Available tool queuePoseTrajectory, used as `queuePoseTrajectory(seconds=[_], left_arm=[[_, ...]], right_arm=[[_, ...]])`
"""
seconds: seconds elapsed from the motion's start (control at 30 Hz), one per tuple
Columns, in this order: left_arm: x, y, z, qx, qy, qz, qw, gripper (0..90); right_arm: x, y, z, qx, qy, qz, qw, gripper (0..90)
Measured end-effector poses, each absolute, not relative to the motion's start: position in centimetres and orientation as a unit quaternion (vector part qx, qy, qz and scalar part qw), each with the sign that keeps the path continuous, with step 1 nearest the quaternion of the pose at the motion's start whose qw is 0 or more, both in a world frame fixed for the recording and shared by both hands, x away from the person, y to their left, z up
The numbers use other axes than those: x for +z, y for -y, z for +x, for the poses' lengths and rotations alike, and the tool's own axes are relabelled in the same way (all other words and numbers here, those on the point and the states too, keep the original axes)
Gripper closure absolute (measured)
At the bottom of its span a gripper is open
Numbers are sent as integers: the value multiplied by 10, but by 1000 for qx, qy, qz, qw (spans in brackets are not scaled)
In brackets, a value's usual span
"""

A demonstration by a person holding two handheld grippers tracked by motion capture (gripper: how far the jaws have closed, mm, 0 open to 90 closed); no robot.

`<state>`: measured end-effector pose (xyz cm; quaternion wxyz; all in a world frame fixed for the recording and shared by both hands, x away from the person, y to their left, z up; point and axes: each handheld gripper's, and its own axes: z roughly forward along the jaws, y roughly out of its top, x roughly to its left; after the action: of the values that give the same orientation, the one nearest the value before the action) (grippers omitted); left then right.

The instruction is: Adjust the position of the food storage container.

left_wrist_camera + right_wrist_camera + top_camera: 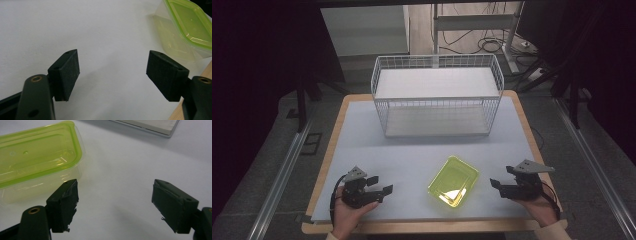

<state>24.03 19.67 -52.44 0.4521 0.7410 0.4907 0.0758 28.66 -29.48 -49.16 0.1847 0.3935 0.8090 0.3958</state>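
Note:
A yellow-green lidded plastic container (pixel 453 181) lies on the white table mat near the front, between the two hands. My left gripper (pixel 380 186) is held low at the front left, open, with nothing between its jaws; in its own view the left gripper (pixel 113 72) looks over bare mat with the container (pixel 186 27) at the upper right. My right gripper (pixel 495 186) is at the front right, open and empty. In the right gripper view the right gripper (pixel 115 202) has the container (pixel 37 157) just beyond its left pad (pixel 65 205).
A white wire basket (pixel 437 95) with a white shelf board inside stands at the back middle of the table; its corner (pixel 152 126) shows in the right gripper view. The wooden table edge (pixel 324 155) frames the mat. Dark floor and cables lie around.

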Motion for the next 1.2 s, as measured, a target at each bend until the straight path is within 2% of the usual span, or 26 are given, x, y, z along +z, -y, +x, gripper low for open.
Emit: queuePoseTrajectory(seconds=[0.23,0.27,0.43,0.47,0.53,0.6,0.67,0.73,1.2], left_arm=[[-524,-196,240,74,-490,741,452,264],[-524,-196,240,74,-490,741,453,264],[-524,-197,241,72,-492,740,453,264],[-525,-197,241,73,-492,740,452,264],[-524,-198,240,73,-493,739,452,264],[-524,-199,240,73,-494,738,454,264],[-524,-199,240,73,-493,738,454,264],[-524,-199,240,71,-493,738,454,264],[-524,-198,240,73,-493,740,451,264]], right_arm=[[-487,298,285,402,-805,396,181,262],[-486,299,286,406,-805,398,173,302],[-486,302,286,404,-807,398,162,378],[-485,303,287,401,-808,399,163,447],[-485,304,287,400,-809,400,159,530],[-482,305,286,396,-809,404,160,695],[-480,305,286,394,-813,399,158,817],[-478,305,285,394,-820,387,153,891],[-479,271,269,369,-874,293,118,900]])
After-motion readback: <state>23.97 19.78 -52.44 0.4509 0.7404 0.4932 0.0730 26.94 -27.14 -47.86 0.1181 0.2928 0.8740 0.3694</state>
